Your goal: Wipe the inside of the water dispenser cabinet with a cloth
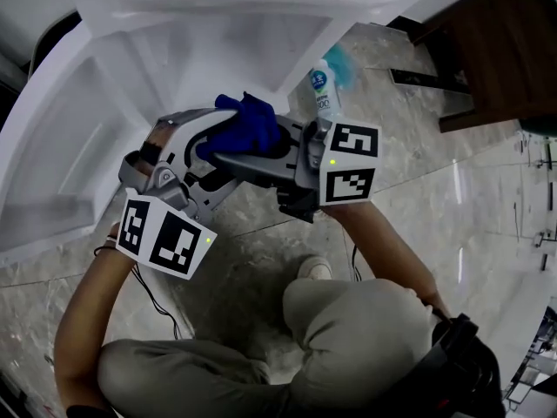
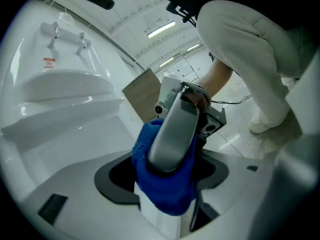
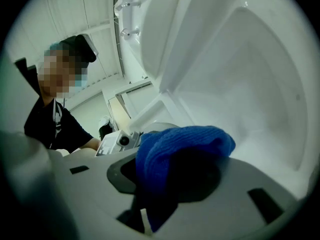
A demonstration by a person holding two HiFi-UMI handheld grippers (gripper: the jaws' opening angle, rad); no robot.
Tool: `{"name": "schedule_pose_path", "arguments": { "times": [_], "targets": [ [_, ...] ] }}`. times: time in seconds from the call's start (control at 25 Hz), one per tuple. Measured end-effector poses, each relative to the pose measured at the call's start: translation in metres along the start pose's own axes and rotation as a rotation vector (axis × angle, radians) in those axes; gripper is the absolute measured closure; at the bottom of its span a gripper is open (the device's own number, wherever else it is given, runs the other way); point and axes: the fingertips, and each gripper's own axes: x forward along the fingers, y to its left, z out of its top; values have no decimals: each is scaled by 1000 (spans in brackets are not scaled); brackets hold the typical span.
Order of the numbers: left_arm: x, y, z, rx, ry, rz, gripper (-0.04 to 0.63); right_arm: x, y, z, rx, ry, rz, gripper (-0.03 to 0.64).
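Observation:
A blue cloth (image 1: 246, 125) is bunched between the two grippers in front of the open white dispenser cabinet (image 1: 104, 120). My right gripper (image 1: 228, 149) comes in from the right and is shut on the cloth (image 3: 185, 139), which drapes over its jaws (image 3: 170, 184). My left gripper (image 1: 187, 138) reaches up from the lower left. Its jaws stand open around the cloth (image 2: 167, 184) and one grey finger (image 2: 172, 129) of the right gripper, without pressing on them. The white cabinet interior (image 3: 240, 74) lies just beyond the cloth.
A water bottle (image 1: 324, 90) with a blue label stands on the marble floor beside the cabinet. Dark wooden furniture (image 1: 487, 50) is at the upper right. The person's knee (image 1: 348, 320) and shoe (image 1: 315, 268) are close below the grippers. The dispenser's taps (image 2: 65, 34) show at the upper left.

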Motion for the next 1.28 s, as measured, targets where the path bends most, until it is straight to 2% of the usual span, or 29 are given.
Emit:
{"name": "schedule_pose_path", "arguments": {
  "times": [0.16, 0.32, 0.48, 0.56, 0.64, 0.68, 0.76, 0.84, 0.96, 1.16, 1.28],
  "targets": [
    [13, -3, 9, -70, -34, -56, 329, -18, -4, -2, 42, -2, -27, 481],
    [22, -6, 11, -165, -60, -143, 386, -31, -5, -8, 83, 7, -43, 424],
    [30, -13, 26, -181, -96, -225, 422, -54, -1, -7, 155, -49, 10, 414],
    [34, -10, 38, -185, -129, -228, 431, -71, -2, -2, 192, -87, 20, 410],
    [37, 9, 42, -168, -130, -168, 451, -94, -10, -1, 211, -114, -26, 407],
    [38, 21, 37, -174, -108, -122, 453, -108, -15, -2, 213, -123, -65, 407],
    [44, 38, 15, -259, -29, -40, 456, -135, -20, -2, 211, -154, -143, 407],
    [56, 41, -11, -317, 63, -26, 459, -156, -16, 0, 204, -190, -199, 407],
    [79, 34, -47, -305, 197, -35, 466, -179, -2, -1, 189, -212, -262, 407],
    [115, 39, -113, -321, 397, 32, 471, -224, 23, -14, 188, -265, -378, 407],
    [135, 48, -141, -309, 479, 68, 471, -243, 40, -25, 174, -279, -439, 407]
  ]
}}
